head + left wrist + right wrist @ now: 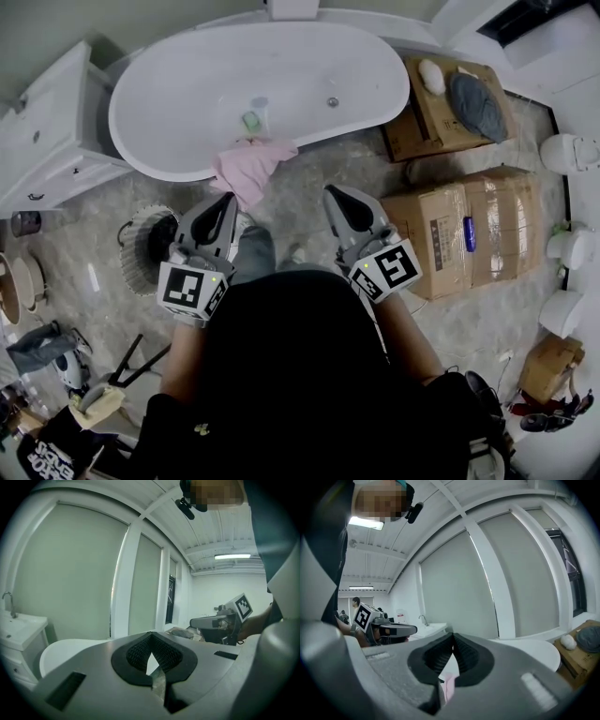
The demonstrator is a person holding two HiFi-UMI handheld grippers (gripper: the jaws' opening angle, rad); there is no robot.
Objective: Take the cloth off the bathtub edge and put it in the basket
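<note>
**At the bathtub [178, 94] edge: cloth [249, 169] untouched, both claws closed**

The pink cloth is hanging over the near rim. The left claw [225, 201] and the right claw [335, 197] are hovering just short of it on either side, jaws together on nothing. The basket [134, 234] is sitting on open floor to the left, while cardboard boxes [464, 234] are crowding the right. Only the right gripper view is showing a pink sliver below its jaws.

Open floor [309, 192] before the bathtub [187, 84] — cardboard boxes [487, 225] right, vanity [47, 131] left

The cloth [248, 169] is pink, the bathtub [187, 84] white, the boxes [497, 225] brown, the floor [352, 164] grey-marbled.
</note>
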